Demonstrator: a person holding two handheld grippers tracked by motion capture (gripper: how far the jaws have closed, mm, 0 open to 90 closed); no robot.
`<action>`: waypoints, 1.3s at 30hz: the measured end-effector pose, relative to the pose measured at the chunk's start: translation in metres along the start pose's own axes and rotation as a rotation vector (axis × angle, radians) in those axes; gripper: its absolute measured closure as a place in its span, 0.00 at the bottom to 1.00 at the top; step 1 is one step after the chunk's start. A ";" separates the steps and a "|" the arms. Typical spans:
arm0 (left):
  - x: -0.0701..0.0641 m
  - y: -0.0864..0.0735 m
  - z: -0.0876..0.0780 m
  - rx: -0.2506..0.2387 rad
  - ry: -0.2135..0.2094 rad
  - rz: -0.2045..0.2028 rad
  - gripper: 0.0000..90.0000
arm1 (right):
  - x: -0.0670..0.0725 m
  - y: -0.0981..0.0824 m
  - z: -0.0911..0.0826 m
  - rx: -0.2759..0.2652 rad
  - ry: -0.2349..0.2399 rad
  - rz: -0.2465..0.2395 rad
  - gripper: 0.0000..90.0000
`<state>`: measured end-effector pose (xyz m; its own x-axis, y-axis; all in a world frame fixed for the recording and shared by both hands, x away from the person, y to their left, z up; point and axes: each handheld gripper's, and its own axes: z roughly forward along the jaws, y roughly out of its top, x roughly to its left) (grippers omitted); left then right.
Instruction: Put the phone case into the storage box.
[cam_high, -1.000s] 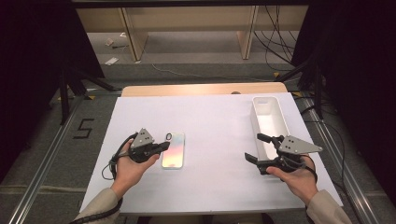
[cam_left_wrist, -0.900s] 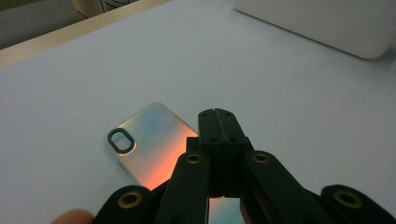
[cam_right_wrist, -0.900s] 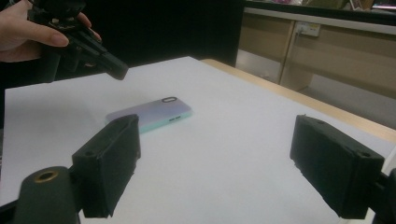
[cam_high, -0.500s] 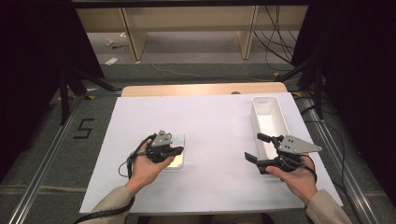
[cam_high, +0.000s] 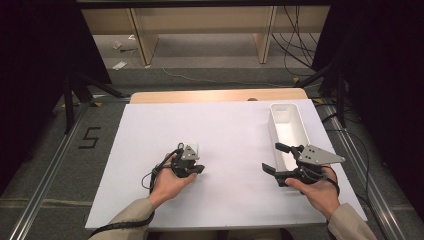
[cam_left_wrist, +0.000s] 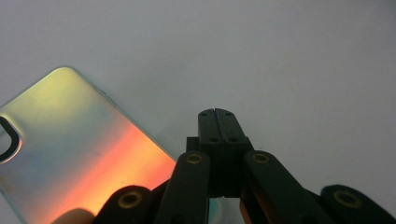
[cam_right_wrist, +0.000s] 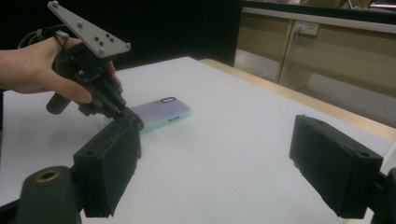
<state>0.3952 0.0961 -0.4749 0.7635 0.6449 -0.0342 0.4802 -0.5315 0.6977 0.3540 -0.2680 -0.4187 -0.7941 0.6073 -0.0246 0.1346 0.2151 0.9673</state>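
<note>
A phone (cam_left_wrist: 70, 154) in a shimmering orange-green case lies flat, back up, on the white table top (cam_high: 230, 130). In the high view my left gripper (cam_high: 200, 169) and the hand holding it cover most of the phone (cam_high: 192, 147). That gripper (cam_left_wrist: 215, 114) is shut with nothing between its jaws. Its tips hang low over the table just past the phone's long edge. I cannot tell whether they touch the case. My right gripper (cam_high: 274, 157) stands open and empty at the right, next to the white tray. The right gripper view looks between its own wide-apart jaws (cam_right_wrist: 219, 158) at the phone (cam_right_wrist: 163, 111) and the left gripper (cam_right_wrist: 123, 111).
A long white tray (cam_high: 272, 125), with nothing in it, stands along the right side of the table, its near end beside my right hand. A wooden edge (cam_high: 215, 95) runs behind the white top. Floor, shelf legs and cables lie beyond.
My left hand has moved right and down, from beside the phone to over it, and now hides most of it. The right hand and the phone have stayed put.
</note>
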 end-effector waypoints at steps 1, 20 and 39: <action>0.000 0.000 0.000 0.004 0.000 0.000 1.00 | 0.000 0.000 0.000 0.001 0.000 0.001 0.19; 0.001 -0.005 0.007 0.061 0.005 0.020 1.00 | 0.000 -0.001 0.000 0.007 0.003 0.005 0.19; 0.010 -0.017 -0.007 0.104 0.019 0.001 1.00 | 0.000 -0.001 0.000 0.006 0.001 0.005 0.19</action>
<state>0.3914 0.1150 -0.4816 0.7562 0.6540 -0.0189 0.5221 -0.5859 0.6198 0.3542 -0.2685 -0.4194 -0.7942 0.6074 -0.0190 0.1421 0.2161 0.9660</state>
